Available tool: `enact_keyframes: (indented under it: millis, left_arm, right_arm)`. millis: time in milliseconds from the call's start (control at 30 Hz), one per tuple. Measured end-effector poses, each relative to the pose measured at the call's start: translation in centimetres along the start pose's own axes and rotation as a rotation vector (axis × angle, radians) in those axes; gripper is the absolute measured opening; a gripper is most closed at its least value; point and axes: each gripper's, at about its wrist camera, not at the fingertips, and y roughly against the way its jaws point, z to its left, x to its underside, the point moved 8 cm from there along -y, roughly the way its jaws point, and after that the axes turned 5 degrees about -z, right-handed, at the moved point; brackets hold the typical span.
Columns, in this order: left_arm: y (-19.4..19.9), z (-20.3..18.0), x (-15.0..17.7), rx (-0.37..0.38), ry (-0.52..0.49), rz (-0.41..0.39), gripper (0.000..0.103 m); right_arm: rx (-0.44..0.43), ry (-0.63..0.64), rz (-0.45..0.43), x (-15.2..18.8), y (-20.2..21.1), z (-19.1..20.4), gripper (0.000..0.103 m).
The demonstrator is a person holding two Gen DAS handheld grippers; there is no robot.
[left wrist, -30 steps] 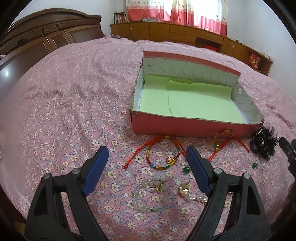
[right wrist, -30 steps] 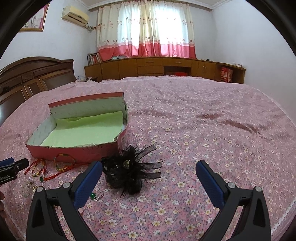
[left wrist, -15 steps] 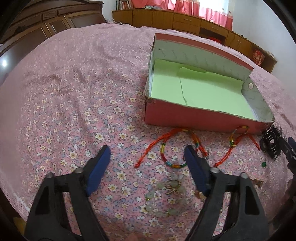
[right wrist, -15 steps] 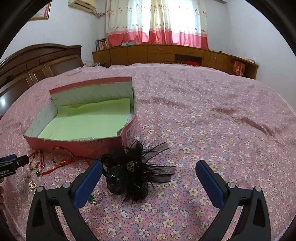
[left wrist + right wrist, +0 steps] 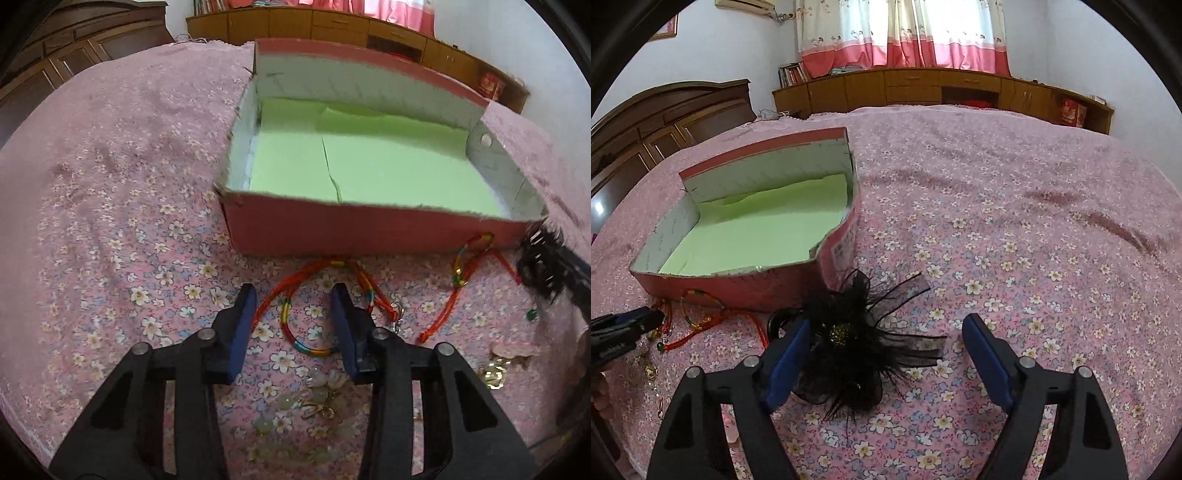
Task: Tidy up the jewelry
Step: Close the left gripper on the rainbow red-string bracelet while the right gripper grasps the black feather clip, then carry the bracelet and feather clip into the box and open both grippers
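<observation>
While closing, left hand-held gripper [image 5: 293,308] straddles rainbow bracelet [image 5: 295,332] | pads not touching

No legible text found in either view. In the right wrist view, the pink box [image 5: 846,243] carries a small printed label on its outer side wall, centre-left of frame; the print is too small to read. At the left edge of that frame, the left tool [image 5: 626,325] bears a line of white lettering on its black body, blurred beyond reading. A red package [image 5: 1071,110] on the cabinet at upper right shows markings, also unreadable. The left wrist view shows no readable characters.
</observation>
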Motion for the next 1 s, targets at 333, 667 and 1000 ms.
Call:
enact_keyframes:
  millis: [333, 667, 1000]
  left_arm:
    - [-0.9, -0.2, 0.1, 0.008, -0.023, 0.007, 0.034]
    - [0.7, -0.8, 1.2, 0.047, 0.011, -0.020, 0.000]
    - [4.1, -1.1, 2.8, 0.082, 0.026, -0.046, 0.000]
  right_arm:
    - [-0.042, -0.050, 0.039, 0.0, 0.2, 0.1, 0.090]
    - [-0.041, 0.048, 0.015, 0.0, 1.3, 1.4, 0.097]
    - [-0.063, 0.083, 0.082, 1.6, -1.1, 2.1, 0.065]
